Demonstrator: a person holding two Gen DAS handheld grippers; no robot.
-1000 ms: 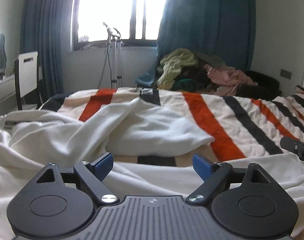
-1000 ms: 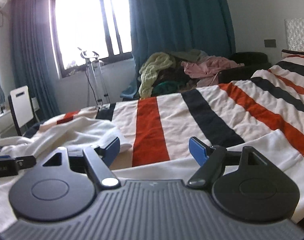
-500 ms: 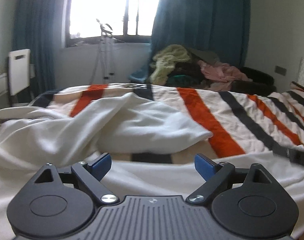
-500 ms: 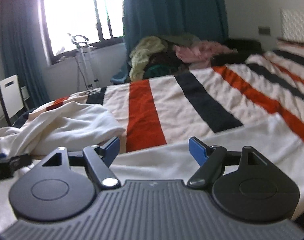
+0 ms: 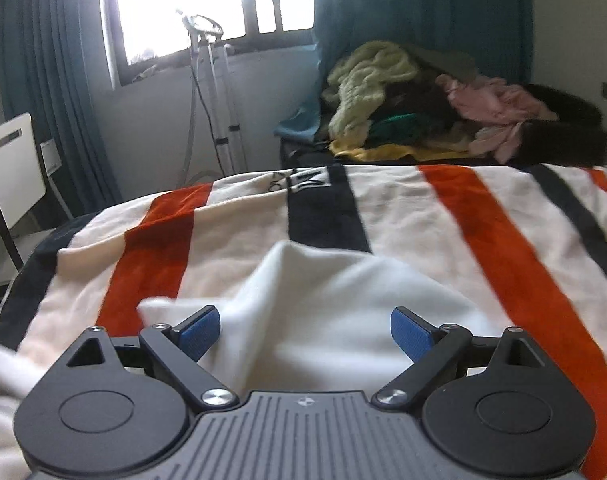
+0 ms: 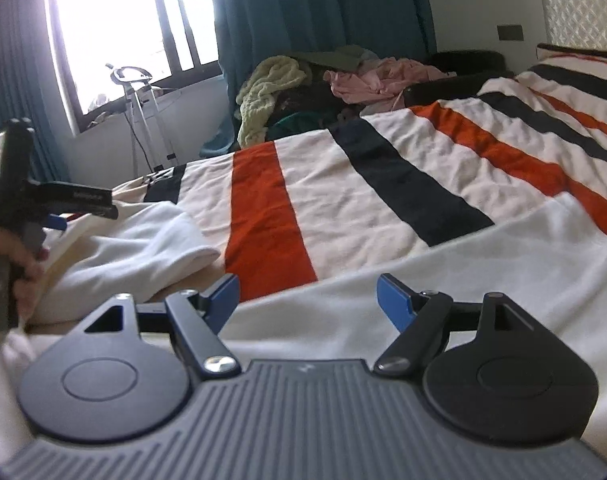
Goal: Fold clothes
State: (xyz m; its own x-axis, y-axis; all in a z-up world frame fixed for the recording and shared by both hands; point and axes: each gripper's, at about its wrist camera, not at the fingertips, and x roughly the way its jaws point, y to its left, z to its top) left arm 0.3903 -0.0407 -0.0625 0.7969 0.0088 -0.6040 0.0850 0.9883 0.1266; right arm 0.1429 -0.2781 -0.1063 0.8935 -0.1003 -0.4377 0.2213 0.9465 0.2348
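1. Cream fleece fills the left wrist view: the white garment [image 5: 323, 312] lies rumpled on the striped blanket [image 5: 503, 248], which serves as the landmark. A raised fold of it peaks just ahead of the left gripper [image 5: 305, 334], toward the blanket's black stripe, and the cloth runs back under the tool. The jaws have just been opening and stand wide, the blue pads clear of the fabric, so nothing is grasped though cloth lies between them.

2. From the right wrist view, the same white garment [image 6: 443, 280] stretches across the near edge of the striped blanket [image 6: 343, 184], its long axis running side to side beneath the right gripper [image 6: 307, 296]. Its rounded bunched end [image 6: 155, 248] sits at the left, beside the orange stripe, where the left gripper [image 6: 53, 210] hangs above it, held by a hand [image 6: 21, 268]. The right gripper's jaws are parted and empty, with the flat hem directly below and in front.

3. Judging from this, the left hand is nearer the bunched end and the right nearer the flat stretch; the coming grasp likely depends on each reaching down and forward.
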